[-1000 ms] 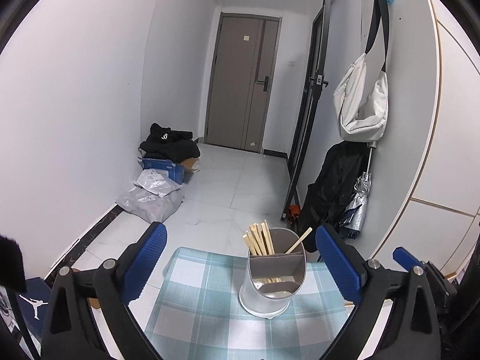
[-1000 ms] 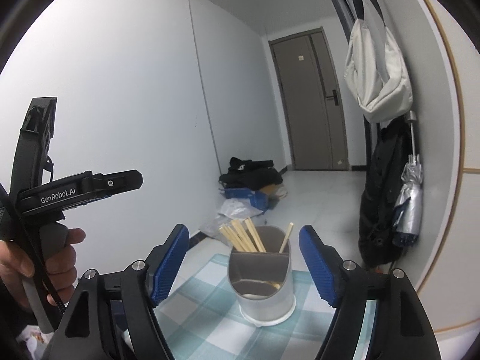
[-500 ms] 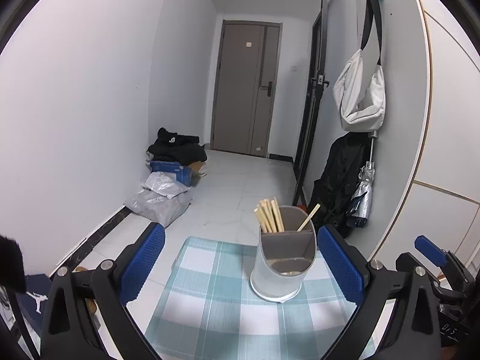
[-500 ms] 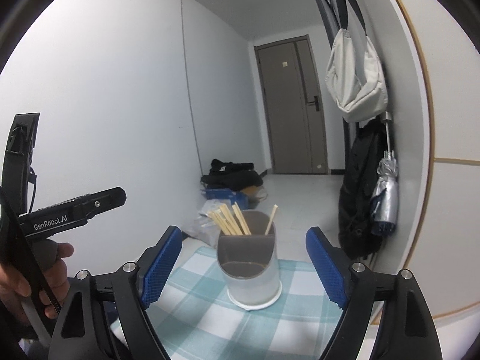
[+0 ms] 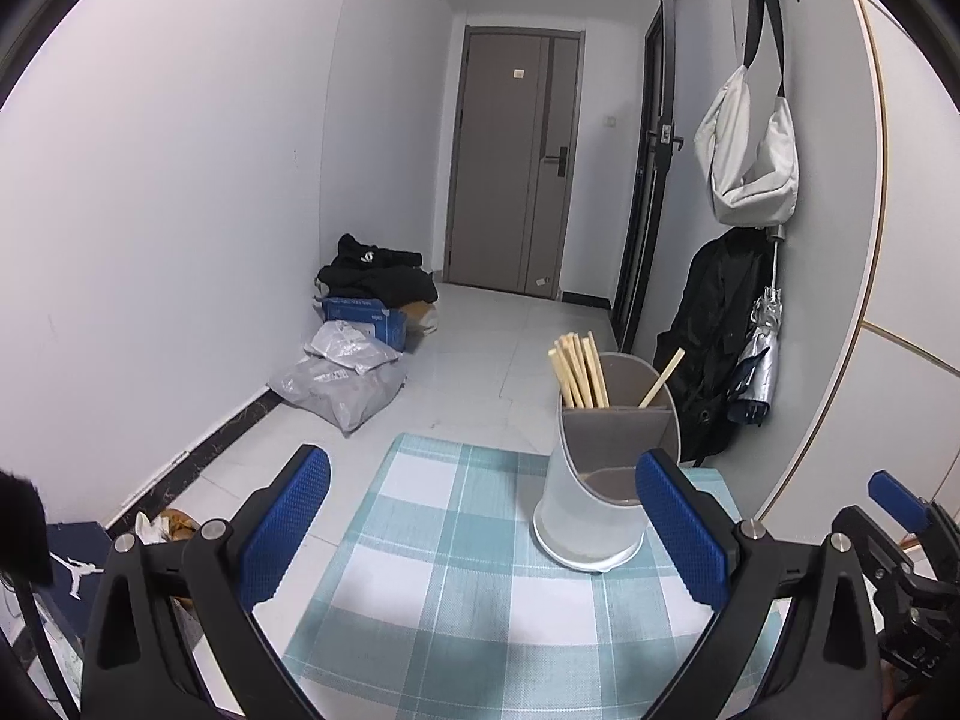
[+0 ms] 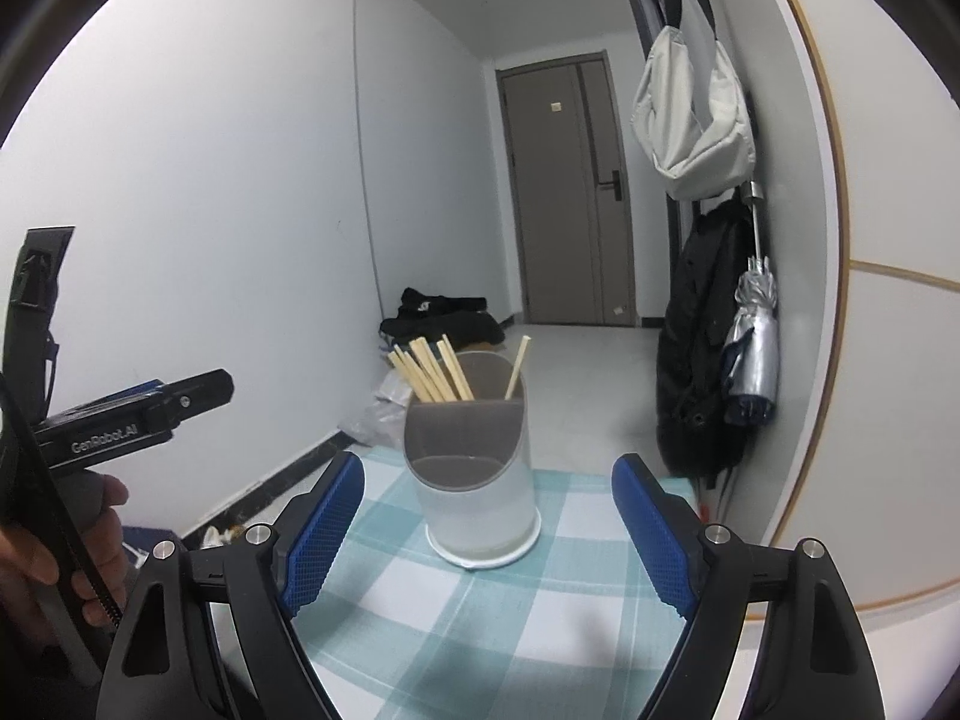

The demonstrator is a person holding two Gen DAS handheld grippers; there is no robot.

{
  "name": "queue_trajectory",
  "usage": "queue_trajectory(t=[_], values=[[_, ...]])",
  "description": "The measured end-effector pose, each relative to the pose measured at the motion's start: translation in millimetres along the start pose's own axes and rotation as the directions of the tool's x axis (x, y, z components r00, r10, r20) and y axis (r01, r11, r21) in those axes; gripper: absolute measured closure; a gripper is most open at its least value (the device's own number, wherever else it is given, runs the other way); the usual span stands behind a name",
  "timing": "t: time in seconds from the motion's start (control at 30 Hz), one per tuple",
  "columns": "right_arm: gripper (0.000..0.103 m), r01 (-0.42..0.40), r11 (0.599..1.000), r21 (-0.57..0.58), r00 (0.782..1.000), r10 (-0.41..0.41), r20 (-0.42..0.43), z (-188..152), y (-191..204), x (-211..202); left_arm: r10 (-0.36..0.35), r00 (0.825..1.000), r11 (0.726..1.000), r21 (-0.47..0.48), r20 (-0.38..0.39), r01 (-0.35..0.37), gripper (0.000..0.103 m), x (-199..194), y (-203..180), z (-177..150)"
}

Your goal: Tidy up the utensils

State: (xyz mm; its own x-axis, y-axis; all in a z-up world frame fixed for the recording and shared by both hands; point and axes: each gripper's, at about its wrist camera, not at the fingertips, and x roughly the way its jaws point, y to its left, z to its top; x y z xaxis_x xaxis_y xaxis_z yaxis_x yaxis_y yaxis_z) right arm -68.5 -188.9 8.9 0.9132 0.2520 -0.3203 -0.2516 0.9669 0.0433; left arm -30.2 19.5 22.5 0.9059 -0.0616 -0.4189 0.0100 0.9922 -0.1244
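Observation:
A grey and white utensil holder (image 5: 606, 480) stands upright on a table with a teal checked cloth (image 5: 444, 546). Several wooden chopsticks (image 5: 577, 372) lean in its back left compartment, and a single chopstick (image 5: 660, 378) in the back right. The front compartment looks empty. My left gripper (image 5: 480, 480) is open with nothing between its blue pads; the holder sits just ahead of its right finger. My right gripper (image 6: 487, 480) is open too, and the holder (image 6: 474, 468) stands ahead of it, centred between the fingers. Neither gripper touches it.
A hand (image 6: 36, 558) holds the left gripper (image 6: 180, 399) at the left of the right wrist view. Beyond the table are a tiled floor with bags and a box (image 5: 360, 354) by the left wall, a door (image 5: 516, 168), and a hanging bag, coat and umbrella (image 5: 762, 348) on the right.
Both grippers have sunk toward the table, so the holder now sits higher and larger in both views. The right gripper's fingers stand slightly wider apart than a second ago.

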Motion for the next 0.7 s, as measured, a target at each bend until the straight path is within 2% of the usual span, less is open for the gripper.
queue_trajectory(t=[0.13, 0.4, 0.53, 0.7], values=[[0.018, 0.001, 1.000, -0.022, 1.000, -0.001, 0.013, -8, 4, 0, 0.010, 1.000, 1.000, 0.023, -0.003, -0.010, 0.003, 4, -3, -8], [0.018, 0.017, 1.000, 0.000, 0.998, -0.017, -0.055, -19, 2, 14, 0.008, 0.997, 1.000, 0.004, -0.074, -0.007, 0.003, 13, 1, -16], [0.017, 0.022, 1.000, 0.020, 0.997, -0.020, -0.077, -21, 0, 17, 0.034, 0.997, 0.999, 0.012, -0.075, -0.033, 0.003, 15, 1, -16], [0.017, 0.028, 0.999, 0.036, 0.996, -0.025, -0.082, -22, -2, 19, 0.034, 0.996, 0.999, 0.008, -0.078, -0.033, 0.003, 16, 3, -16]])
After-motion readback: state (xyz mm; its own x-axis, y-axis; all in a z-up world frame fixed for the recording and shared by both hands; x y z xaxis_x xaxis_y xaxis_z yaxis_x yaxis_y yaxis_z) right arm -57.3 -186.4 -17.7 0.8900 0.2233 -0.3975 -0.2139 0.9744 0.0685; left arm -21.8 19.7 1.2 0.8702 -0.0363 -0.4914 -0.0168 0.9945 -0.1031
